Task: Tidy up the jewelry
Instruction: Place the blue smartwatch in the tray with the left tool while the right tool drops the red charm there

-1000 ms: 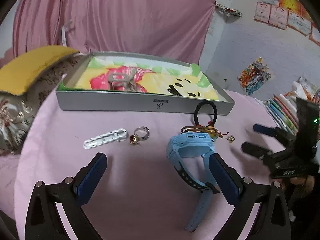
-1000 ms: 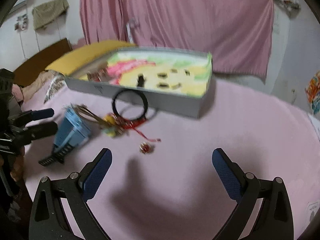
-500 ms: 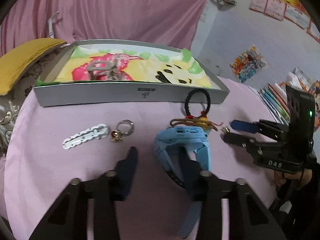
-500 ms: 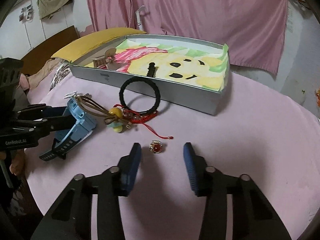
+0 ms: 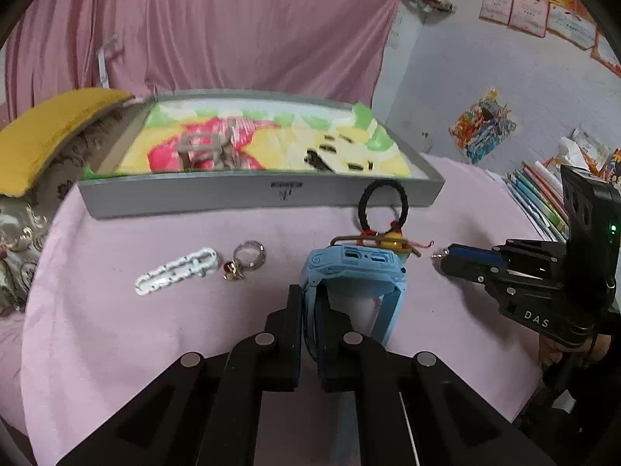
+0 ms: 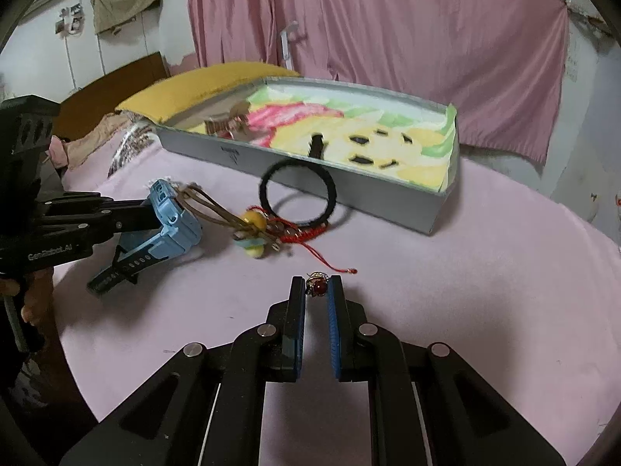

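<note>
Both grippers grip: left gripper (image 5: 308, 303) watch strap (image 5: 310, 310), right gripper (image 6: 317, 285) red-stone ring (image 6: 317, 286).

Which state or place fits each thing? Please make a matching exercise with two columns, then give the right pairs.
1. blue watch
2. red-stone ring
3. black hair tie
4. white clip

A. leaning against the grey box
B. between the right gripper pads
C. lying flat beside a silver ring
D. strap clamped by the left gripper

Pairs: 1-D, 2-B, 3-A, 4-C
</note>
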Action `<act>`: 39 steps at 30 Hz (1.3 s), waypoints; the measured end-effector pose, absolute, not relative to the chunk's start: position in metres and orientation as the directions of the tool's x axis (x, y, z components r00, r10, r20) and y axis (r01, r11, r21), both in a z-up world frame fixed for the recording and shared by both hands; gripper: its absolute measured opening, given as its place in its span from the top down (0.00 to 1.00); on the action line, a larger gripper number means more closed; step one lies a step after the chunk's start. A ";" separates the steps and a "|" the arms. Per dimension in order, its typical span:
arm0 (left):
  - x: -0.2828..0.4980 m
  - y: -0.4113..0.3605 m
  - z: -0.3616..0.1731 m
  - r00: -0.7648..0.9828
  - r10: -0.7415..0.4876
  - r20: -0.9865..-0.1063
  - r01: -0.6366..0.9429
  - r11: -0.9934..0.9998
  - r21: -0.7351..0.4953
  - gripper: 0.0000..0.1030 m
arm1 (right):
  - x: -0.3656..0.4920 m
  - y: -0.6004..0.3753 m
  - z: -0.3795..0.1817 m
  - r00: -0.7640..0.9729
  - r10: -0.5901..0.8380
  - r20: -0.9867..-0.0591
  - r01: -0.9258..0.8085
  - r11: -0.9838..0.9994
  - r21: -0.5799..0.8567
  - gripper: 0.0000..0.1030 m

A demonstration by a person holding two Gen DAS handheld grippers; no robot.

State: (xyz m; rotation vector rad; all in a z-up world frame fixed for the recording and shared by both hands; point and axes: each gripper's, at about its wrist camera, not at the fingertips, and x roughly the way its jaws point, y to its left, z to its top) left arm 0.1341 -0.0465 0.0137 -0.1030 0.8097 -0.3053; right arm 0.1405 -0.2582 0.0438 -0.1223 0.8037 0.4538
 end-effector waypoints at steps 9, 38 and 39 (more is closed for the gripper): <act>0.115 -0.043 0.047 0.804 -0.272 -0.529 0.215 0.962 -0.167 0.95 | 0.117 -0.250 0.087 0.766 0.384 -0.516 -0.443 0.897 0.009 0.90; 0.202 -0.038 0.074 0.951 -0.149 -0.272 0.114 0.984 -0.139 0.96 | 0.220 -0.222 0.105 0.875 0.337 -0.346 -0.328 0.941 0.087 0.90; 0.208 -0.037 0.073 0.943 -0.150 -0.297 0.109 0.983 -0.150 0.96 | 0.227 -0.222 0.100 0.868 0.335 -0.366 -0.322 0.942 0.099 0.90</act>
